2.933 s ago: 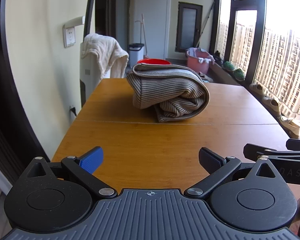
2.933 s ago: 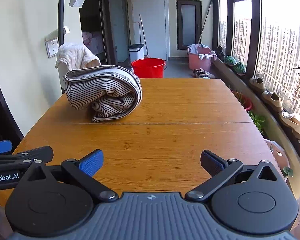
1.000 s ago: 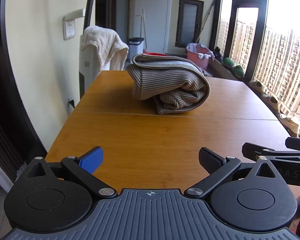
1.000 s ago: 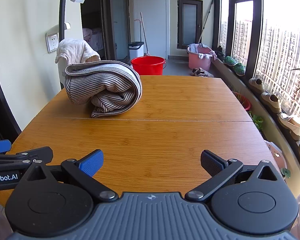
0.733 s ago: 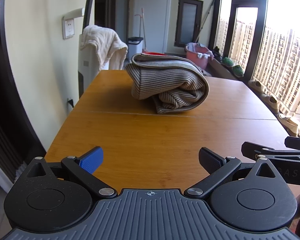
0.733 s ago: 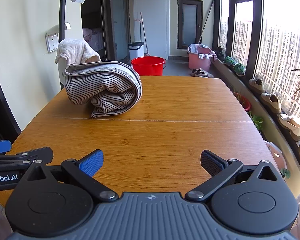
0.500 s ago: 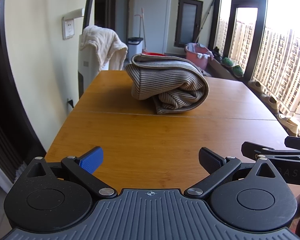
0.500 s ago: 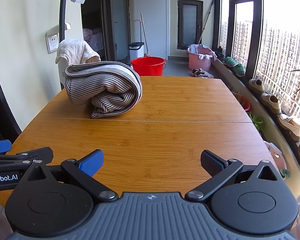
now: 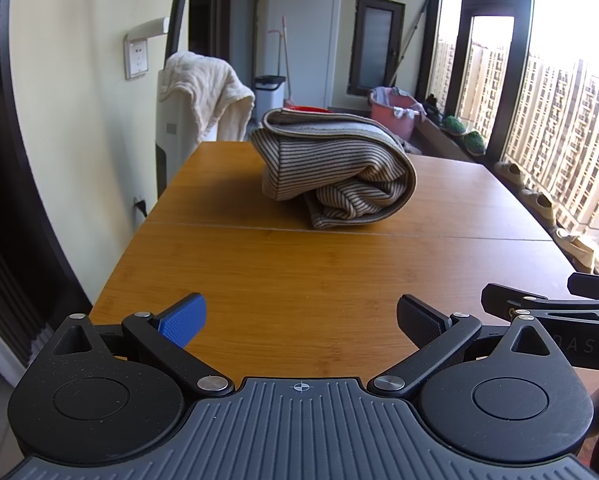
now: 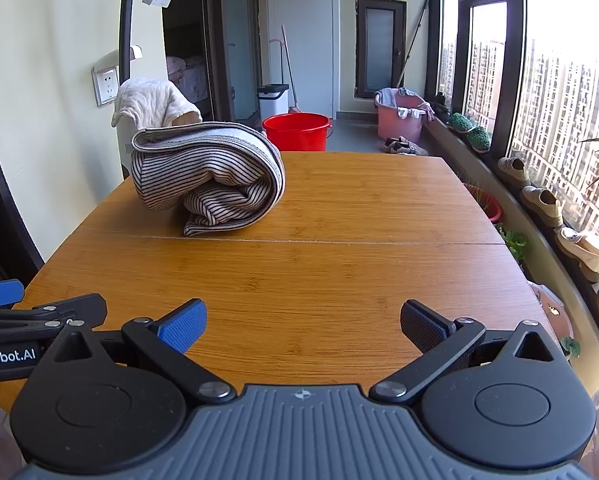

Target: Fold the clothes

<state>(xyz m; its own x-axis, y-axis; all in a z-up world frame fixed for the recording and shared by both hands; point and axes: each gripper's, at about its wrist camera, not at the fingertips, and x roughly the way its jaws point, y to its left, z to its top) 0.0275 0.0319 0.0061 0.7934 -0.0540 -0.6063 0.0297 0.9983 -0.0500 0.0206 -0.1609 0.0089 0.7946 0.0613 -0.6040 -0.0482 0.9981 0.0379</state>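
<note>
A striped garment (image 9: 335, 170) (image 10: 211, 178), folded into a thick bundle, lies on the far left part of the wooden table (image 9: 319, 276) (image 10: 319, 272). My left gripper (image 9: 299, 320) is open over the table's near edge, well short of the bundle, with nothing between its fingers. My right gripper (image 10: 303, 320) is open too, beside the left one at the near edge, and it holds nothing. Each wrist view catches the other gripper's side at its frame edge.
A cream towel (image 9: 207, 88) hangs over a white appliance past the table's far left corner. A red bucket (image 10: 297, 130) and a pink basin (image 10: 399, 114) stand on the floor beyond. Shoes (image 10: 543, 200) and plants line the window sill on the right.
Both grippers have drawn back slightly and the left view has dipped a little since 2.9 s ago. Over the last second nothing moves. The bundle lies still.
</note>
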